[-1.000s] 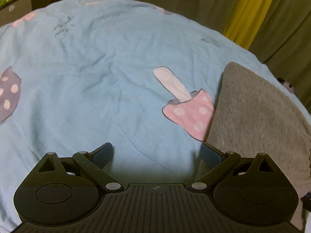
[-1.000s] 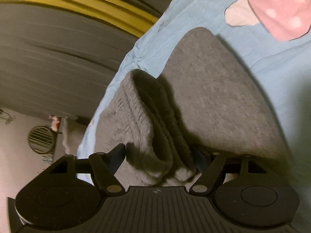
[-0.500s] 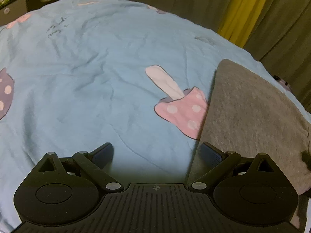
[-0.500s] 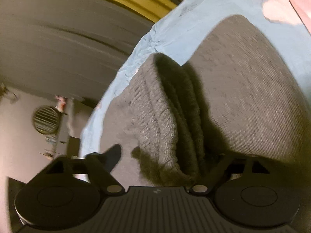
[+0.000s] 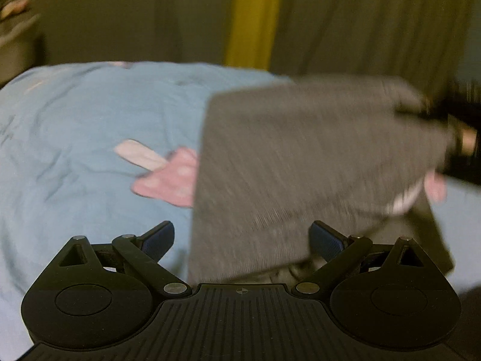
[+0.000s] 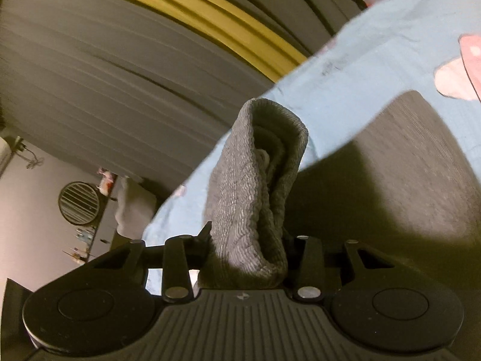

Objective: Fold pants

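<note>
Grey knit pants [image 5: 300, 156] lie on a light blue bed sheet [image 5: 90, 150], one end raised off it. My left gripper [image 5: 242, 239] is open just above the sheet, and the near edge of the grey cloth lies between its blue pads untouched. In the right wrist view, the thick folded band of the pants [image 6: 258, 186] stands up between the fingers of my right gripper [image 6: 248, 234]. Its jaws are closing and press on the band from both sides. The rest of the pants [image 6: 421, 180] hangs in shadow below on the right.
The sheet has a pink mushroom print [image 5: 168, 177] left of the pants. Grey-green curtains with a yellow stripe [image 5: 255, 15] hang behind the bed. A round slatted fan [image 6: 79, 203] and small clutter stand by the wall beyond the bed's edge.
My right gripper narrowed onto the folded band and rose, lifting it off the bed. My left gripper swung to the right, so the grey cloth now lies between its fingers.
</note>
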A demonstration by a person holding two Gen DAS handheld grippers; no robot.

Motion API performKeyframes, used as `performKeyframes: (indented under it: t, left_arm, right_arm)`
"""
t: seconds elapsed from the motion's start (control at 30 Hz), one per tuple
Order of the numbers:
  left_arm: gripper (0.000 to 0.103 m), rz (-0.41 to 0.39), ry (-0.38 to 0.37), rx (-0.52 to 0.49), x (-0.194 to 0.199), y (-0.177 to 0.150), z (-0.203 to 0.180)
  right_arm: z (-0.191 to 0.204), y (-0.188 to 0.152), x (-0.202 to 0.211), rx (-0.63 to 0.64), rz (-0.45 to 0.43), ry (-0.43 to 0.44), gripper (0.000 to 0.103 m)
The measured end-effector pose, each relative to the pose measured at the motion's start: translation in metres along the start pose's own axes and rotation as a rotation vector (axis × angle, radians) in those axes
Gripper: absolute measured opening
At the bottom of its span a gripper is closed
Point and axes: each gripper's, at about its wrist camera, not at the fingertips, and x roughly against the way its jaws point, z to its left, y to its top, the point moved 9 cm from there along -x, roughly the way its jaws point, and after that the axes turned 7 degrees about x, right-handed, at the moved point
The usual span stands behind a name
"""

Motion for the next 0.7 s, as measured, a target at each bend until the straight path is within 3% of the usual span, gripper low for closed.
performKeyframes:
  t: [0.1, 0.3, 0.37, 0.43, 0.5, 0.6, 0.7]
  left_arm:
    - [0.100, 0.045, -0.021, -0.047, -0.004, -0.007, -0.010]
    - [0.100, -0.002, -0.112, -0.118, 0.010, -0.012, -0.032]
    - [0.100, 0.007, -0.019, -0.173, 0.001, -0.014, -0.035]
    - [0.099, 0.084, 0.086, -0.188, -0.017, -0.021, -0.028]
    - [0.099, 0.126, 0.142, -0.126, -0.025, -0.021, -0.014]
    - [0.098, 0.127, 0.087, 0.081, -0.021, -0.012, 0.012]
    - [0.089, 0.108, 0.088, 0.164, -0.016, -0.007, 0.027]
  right_arm:
    - [0.011, 0.003, 0.004, 0.003, -0.016, 0.006, 0.039]
    - [0.021, 0.005, 0.012, 0.021, -0.023, 0.022, 0.039]
    - [0.027, 0.005, 0.015, 0.027, -0.027, 0.043, 0.039]
    - [0.034, 0.005, 0.018, 0.031, -0.034, 0.065, 0.039]
    - [0.037, 0.006, 0.025, 0.039, -0.050, 0.075, 0.039]
    - [0.030, 0.011, 0.038, 0.021, -0.078, 0.071, 0.039]
    - [0.014, 0.013, 0.048, -0.009, -0.095, 0.044, 0.039]
